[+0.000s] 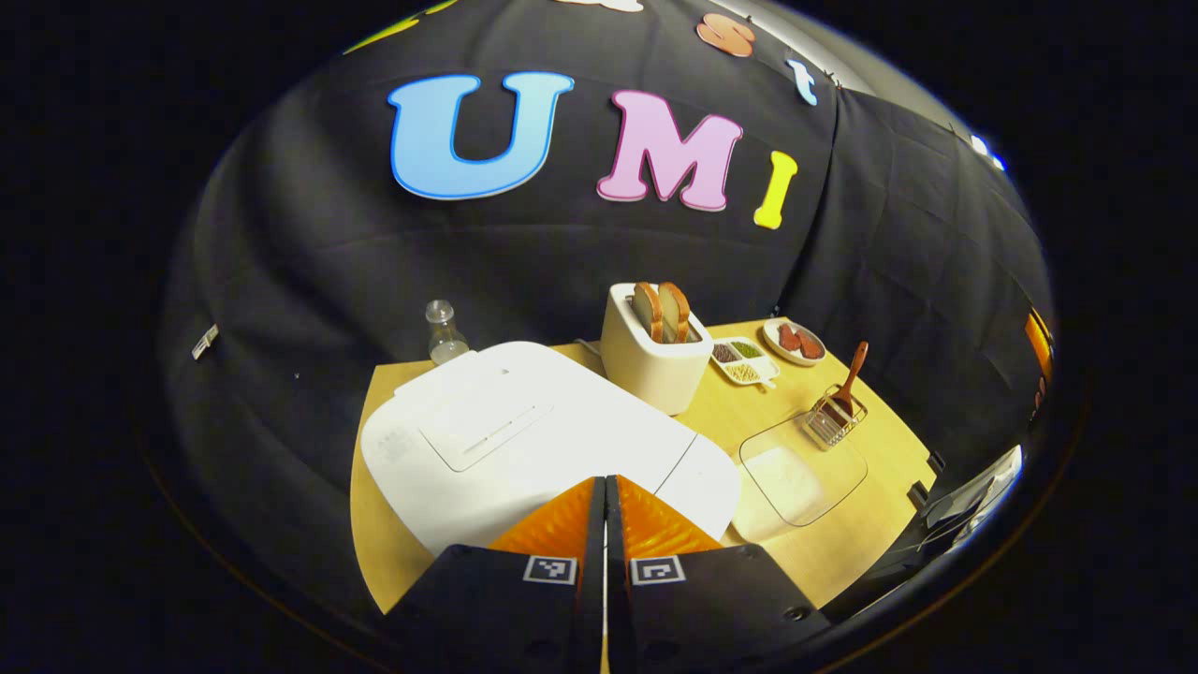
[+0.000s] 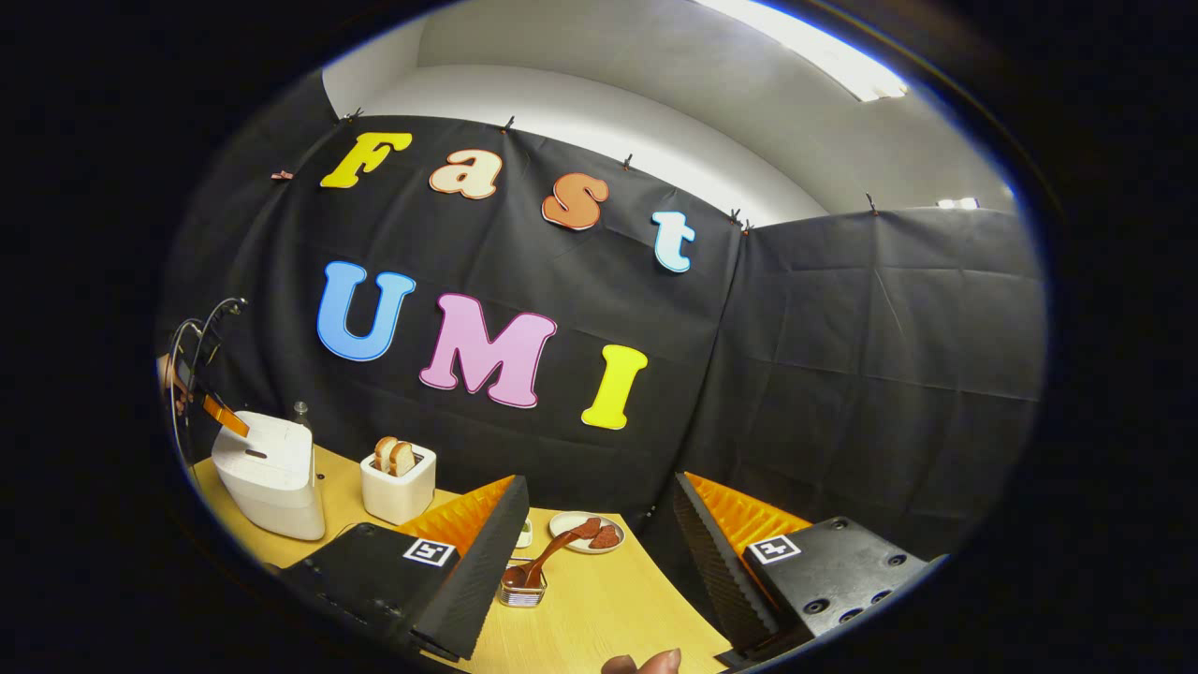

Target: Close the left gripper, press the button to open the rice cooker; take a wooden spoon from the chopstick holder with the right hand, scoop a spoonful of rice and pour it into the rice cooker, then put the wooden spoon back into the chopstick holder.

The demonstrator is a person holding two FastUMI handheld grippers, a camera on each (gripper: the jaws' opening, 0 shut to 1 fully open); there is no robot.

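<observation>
Black cloth (image 2: 842,374) hangs as the booth's wall, pinned along its top edge and creased into panels that meet at a corner. Above it rises a pale grey wall (image 2: 608,84) with a bright ceiling light strip (image 2: 805,56). A light wooden counter (image 1: 842,552) stands below.

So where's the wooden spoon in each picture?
Left gripper view: the wooden spoon is at the right, standing tilted in the wire chopstick holder.
Right gripper view: the wooden spoon is low in the middle, leaning in the same holder.
Shared landmark: the toaster with bread slices.
</observation>
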